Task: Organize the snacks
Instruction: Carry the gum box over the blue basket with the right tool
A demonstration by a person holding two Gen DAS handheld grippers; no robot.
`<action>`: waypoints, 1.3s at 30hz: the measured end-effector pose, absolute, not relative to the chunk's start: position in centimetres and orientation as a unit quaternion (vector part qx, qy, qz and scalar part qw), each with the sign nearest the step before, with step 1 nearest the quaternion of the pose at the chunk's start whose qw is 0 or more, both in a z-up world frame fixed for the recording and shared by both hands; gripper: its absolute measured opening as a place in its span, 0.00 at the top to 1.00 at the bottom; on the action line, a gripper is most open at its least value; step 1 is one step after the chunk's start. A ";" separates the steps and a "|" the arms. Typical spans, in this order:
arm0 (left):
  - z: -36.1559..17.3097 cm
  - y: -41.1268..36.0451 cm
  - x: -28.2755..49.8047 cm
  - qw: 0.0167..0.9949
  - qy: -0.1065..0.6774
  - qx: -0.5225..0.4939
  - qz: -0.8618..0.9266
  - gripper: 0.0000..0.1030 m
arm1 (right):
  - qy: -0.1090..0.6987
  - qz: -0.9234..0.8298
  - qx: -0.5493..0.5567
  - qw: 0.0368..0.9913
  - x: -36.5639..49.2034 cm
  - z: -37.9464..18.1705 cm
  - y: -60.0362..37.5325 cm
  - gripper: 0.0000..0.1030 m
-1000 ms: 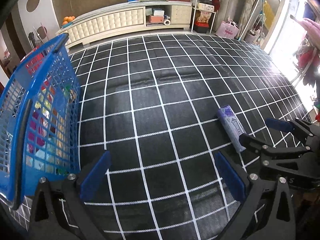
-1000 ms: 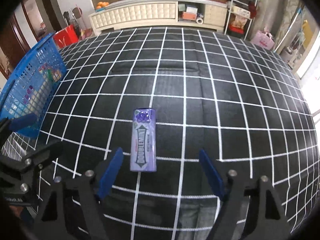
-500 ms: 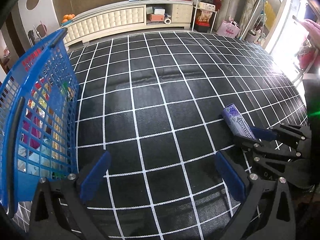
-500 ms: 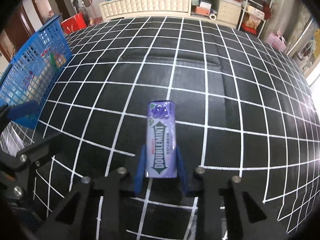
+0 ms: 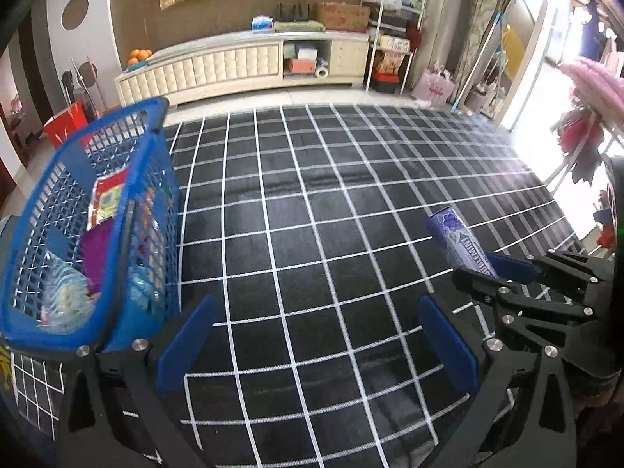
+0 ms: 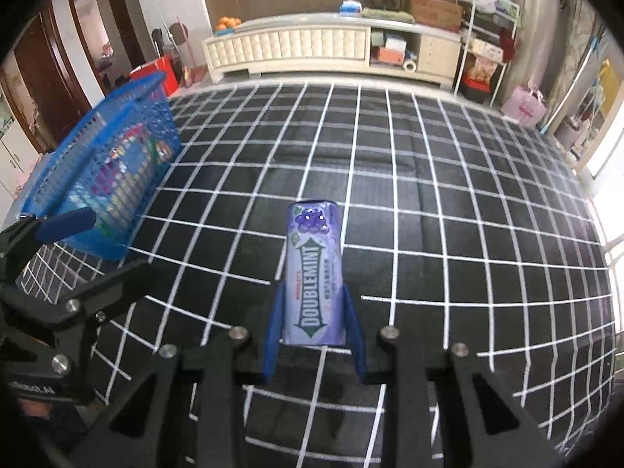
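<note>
A purple Doublemint gum bottle (image 6: 314, 273) is clamped between the blue pads of my right gripper (image 6: 314, 312) and lifted off the black grid mat (image 6: 429, 195). The left wrist view shows the same gum bottle (image 5: 460, 238) at right, held by the right gripper (image 5: 499, 269). My left gripper (image 5: 316, 335) stands open over the mat with nothing between its fingers. A blue mesh basket (image 5: 144, 156) with several snack packets inside stands at the left, close to the left finger. The basket (image 6: 152, 89) sits far left in the right wrist view.
A cream low cabinet (image 5: 241, 66) runs along the far wall, with oranges (image 5: 139, 54) on it. A white shelf rack (image 5: 390, 39) and a pink bag (image 5: 435, 84) stand at the back right. A red box (image 6: 156, 70) lies behind the basket.
My right gripper closed on the gum bottle and lifted it off the mat. Both grippers rose, so the room's far wall shows more.
</note>
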State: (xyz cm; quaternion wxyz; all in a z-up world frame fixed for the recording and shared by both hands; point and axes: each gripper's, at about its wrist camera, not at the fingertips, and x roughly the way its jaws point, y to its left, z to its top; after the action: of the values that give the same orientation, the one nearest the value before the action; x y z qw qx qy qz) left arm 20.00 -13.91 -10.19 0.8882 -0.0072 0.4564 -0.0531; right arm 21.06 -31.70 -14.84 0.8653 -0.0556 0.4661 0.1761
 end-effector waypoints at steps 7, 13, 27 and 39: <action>-6.6 -12.8 16.7 0.907 0.417 -0.017 -0.062 0.00 | 0.438 0.173 -0.052 0.881 18.4 -11.4 -30.9 0.67; -4.2 -10.6 14.6 0.921 0.386 -0.026 -0.049 0.00 | 0.407 0.182 -0.060 0.893 17.1 -8.7 -29.2 0.67; -0.7 -0.7 11.4 0.934 0.354 -0.036 0.006 0.00 | 0.355 0.248 -0.087 0.897 16.1 -3.8 -20.6 0.67; -1.7 8.1 12.3 0.925 0.372 -0.042 0.062 0.00 | 0.375 0.294 -0.110 0.872 18.8 -4.9 -11.2 0.67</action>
State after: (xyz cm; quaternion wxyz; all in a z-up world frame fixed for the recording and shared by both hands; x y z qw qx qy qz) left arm 12.34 8.10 -1.73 0.9251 -0.0424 0.3723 0.0620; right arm 18.77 -11.22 -4.91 0.8723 -0.1097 0.3750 0.2941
